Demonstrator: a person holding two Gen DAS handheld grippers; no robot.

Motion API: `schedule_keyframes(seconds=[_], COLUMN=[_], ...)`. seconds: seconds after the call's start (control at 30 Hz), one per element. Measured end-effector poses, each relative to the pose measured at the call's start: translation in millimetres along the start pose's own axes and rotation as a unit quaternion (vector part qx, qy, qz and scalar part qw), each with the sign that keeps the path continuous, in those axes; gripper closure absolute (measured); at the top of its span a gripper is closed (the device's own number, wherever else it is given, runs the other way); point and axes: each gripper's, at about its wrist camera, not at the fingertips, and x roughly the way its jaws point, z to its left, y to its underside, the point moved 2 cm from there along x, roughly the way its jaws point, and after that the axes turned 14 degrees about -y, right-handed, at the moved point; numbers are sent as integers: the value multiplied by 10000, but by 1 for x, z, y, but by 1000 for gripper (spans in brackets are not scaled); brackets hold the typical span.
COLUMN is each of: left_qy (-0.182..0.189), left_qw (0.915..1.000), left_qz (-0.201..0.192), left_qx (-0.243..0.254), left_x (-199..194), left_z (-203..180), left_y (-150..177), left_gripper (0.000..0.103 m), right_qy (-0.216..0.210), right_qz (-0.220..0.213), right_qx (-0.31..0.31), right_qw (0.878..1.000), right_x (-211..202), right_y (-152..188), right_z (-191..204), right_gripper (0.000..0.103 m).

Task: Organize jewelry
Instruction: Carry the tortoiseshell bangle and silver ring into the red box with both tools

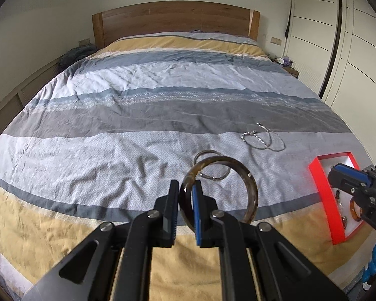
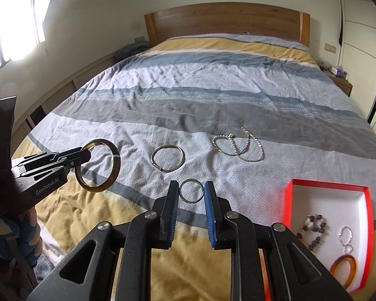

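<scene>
My left gripper (image 1: pixel 185 188) is shut on a brown horn bangle (image 1: pixel 250 190) and holds it above the striped bedspread; it also shows in the right wrist view (image 2: pixel 86 156) with the bangle (image 2: pixel 112 173). My right gripper (image 2: pixel 191 192) holds a small silver ring (image 2: pixel 191 190) between its fingers above the bed. A silver bangle (image 2: pixel 168 158) and beaded silver chains (image 2: pixel 238 145) lie on the bedspread. A red box (image 2: pixel 290 200) with a white inside at the right holds a bead bracelet (image 2: pixel 313 230), a silver piece (image 2: pixel 346 235) and an amber bangle (image 2: pixel 343 266).
The bed (image 2: pixel 213 75) has a wooden headboard (image 2: pixel 225 20) at the far end. A nightstand (image 2: pixel 341 82) stands at the back right beside white wardrobe doors (image 1: pixel 351 37). A low radiator cover (image 2: pixel 62 87) runs along the left wall.
</scene>
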Motion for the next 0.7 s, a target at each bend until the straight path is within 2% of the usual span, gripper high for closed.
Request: schedule_keyframes(seconds=[0.27, 0.7], left_qy=[386, 998], left_qw=[9988, 9908], left_qz=[-162, -180], left_qx=[264, 896], left_x=[-32, -55], left_z=[-59, -184], left_y=[-9, -10], left_gripper=[94, 94], right_qy=[269, 834], right_qz=[-202, -434], right_qx=[158, 668], right_qw=[9993, 9933], right_x=[-48, -109], right_y=[11, 41], right_z=[-34, -132], right_gripper=[83, 83])
